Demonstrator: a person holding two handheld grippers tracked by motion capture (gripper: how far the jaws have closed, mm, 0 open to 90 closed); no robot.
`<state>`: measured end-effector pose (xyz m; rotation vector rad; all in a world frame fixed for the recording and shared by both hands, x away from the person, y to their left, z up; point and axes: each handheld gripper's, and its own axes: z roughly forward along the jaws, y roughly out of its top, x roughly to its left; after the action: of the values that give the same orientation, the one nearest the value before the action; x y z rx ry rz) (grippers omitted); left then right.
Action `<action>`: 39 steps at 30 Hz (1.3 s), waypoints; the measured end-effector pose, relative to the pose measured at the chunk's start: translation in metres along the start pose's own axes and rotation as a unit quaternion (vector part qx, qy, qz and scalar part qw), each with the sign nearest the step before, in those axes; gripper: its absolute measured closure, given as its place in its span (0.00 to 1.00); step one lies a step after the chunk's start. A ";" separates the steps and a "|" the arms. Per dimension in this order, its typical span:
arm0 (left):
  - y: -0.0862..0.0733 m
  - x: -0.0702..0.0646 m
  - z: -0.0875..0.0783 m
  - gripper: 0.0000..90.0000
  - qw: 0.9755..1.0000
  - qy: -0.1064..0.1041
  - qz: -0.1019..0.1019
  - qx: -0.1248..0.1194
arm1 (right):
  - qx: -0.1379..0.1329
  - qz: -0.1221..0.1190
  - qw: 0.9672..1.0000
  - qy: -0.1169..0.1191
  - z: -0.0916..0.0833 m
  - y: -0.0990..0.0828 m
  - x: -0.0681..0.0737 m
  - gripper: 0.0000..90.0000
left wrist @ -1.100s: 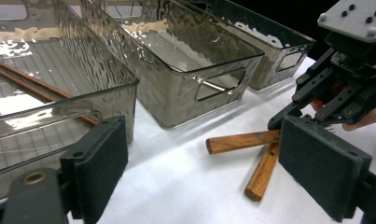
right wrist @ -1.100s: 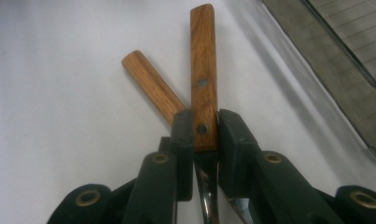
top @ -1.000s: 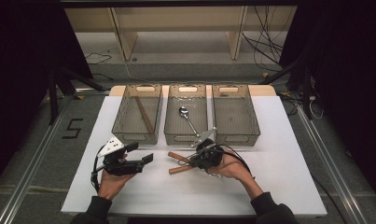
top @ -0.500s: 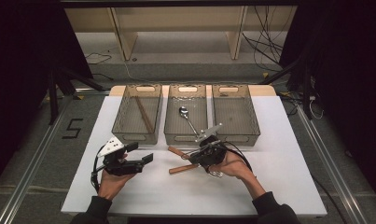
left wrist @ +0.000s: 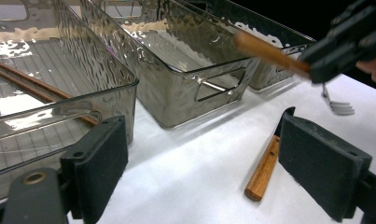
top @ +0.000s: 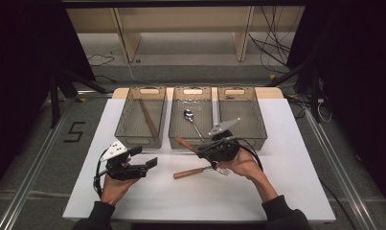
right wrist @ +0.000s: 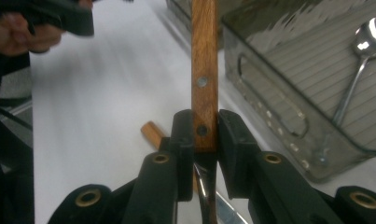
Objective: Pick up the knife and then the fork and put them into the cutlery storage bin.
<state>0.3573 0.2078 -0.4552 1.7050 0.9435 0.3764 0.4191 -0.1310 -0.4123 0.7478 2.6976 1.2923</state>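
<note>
Wooden-handled fork [top: 189, 145] is pinched in the right claw [top: 206, 150]; left claw [top: 151, 162] gapes empty; floor reads "5" [top: 74, 131].

White table with three trays and loose cutlery

The table [top: 286, 191] has a white top with a wooden strip along its far edge. Three clear plastic trays stand side by side on the far half: the left tray [top: 128, 129], the middle tray [top: 178, 134] and the right tray [top: 257, 129]. Nearer the person, a wooden-handled utensil [top: 190, 172] lies flat on the white surface, near the middle tray's front wall.
</note>
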 end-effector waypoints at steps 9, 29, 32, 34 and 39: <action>0.000 0.000 0.000 0.18 1.000 -0.001 0.001 0.001 | -0.054 0.022 0.998 -0.020 -0.033 0.025 -0.016 0.86; 0.000 0.000 0.000 0.18 1.000 0.000 -0.002 -0.001 | -0.098 0.120 0.983 -0.102 -0.077 0.036 -0.086 0.86; 0.000 0.000 0.000 0.18 1.000 0.000 -0.002 -0.001 | -0.091 0.140 0.979 -0.115 -0.078 0.032 -0.100 0.86; 0.000 0.000 0.000 0.18 1.000 0.000 -0.002 -0.001 | -0.089 0.150 0.977 -0.119 -0.078 0.029 -0.107 0.86; 0.000 0.000 0.000 0.18 1.000 -0.001 -0.002 -0.001 | -0.090 0.177 0.971 -0.134 -0.078 0.024 -0.125 0.86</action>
<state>0.3576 0.2078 -0.4552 1.7010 0.9452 0.3733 0.5189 -0.2307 -0.3628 1.3181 2.2683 1.3605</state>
